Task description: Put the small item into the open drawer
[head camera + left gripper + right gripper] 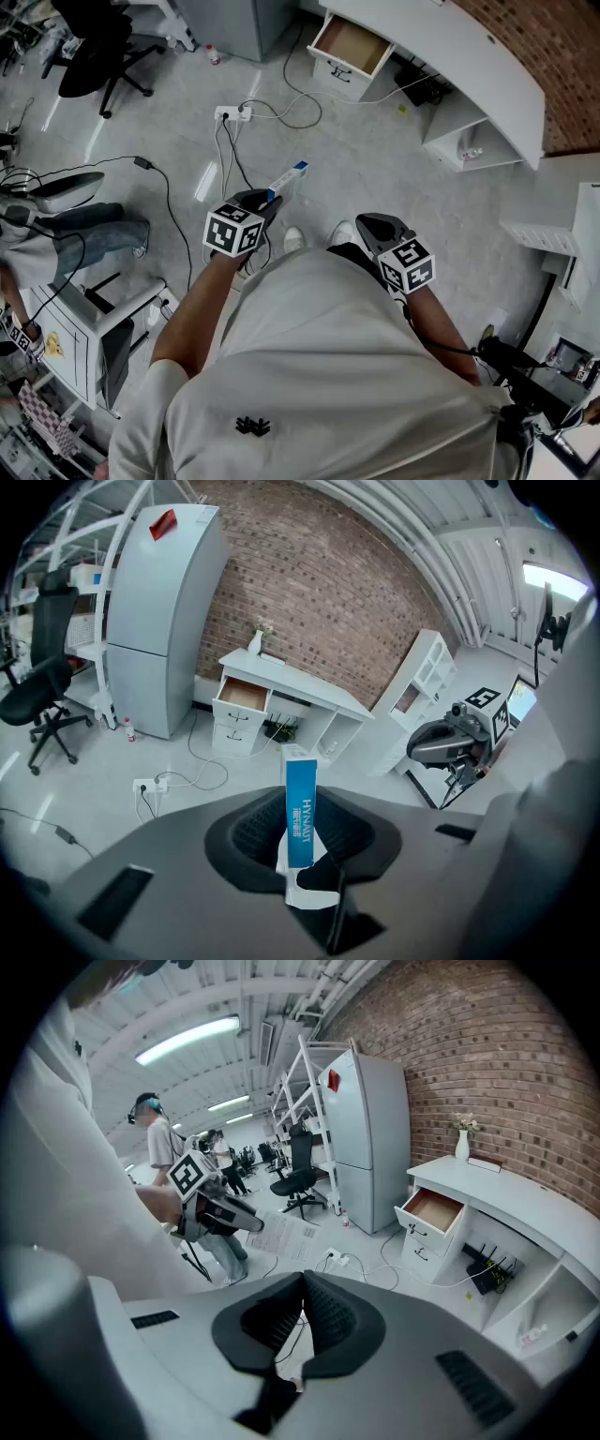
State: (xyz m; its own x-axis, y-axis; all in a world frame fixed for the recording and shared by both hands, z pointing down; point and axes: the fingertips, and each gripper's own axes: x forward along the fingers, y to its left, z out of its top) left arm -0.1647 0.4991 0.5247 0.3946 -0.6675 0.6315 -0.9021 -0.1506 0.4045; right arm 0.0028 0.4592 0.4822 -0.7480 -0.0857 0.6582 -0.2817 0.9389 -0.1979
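Grey polished floor (394, 178) and a brick wall (319, 592), with a long white desk (469, 56) set against that wall. At the desk's left end, top drawer (352, 47) pulled out, brown bottom showing. On the desktop just above that drawer, a small white vase (256, 642). Left of the desk, a tall grey refrigerator (164, 621); further left again, a black office chair (42, 686). On the floor in front of the desk, a white power strip (234, 113) with cables trailing toward the drawer end. At the desk's right, a white shelf unit (417, 682).

Well short of the desk, out over the floor, left gripper (266, 201) aimed toward the drawer. Clamped between its partly parted jaws, a slim blue-and-white carton (301, 803) printed HYNAUT, standing upright, top end jutting past the pads, pads against its two sides. In the left gripper view, carton top lined up just right of the open drawer.

Alongside, about as far from the desk, right gripper (302, 1288) with jaws closed tip to tip and nothing between them, likewise pointed toward the desk. Far from the desk, another person (159, 1143) standing.
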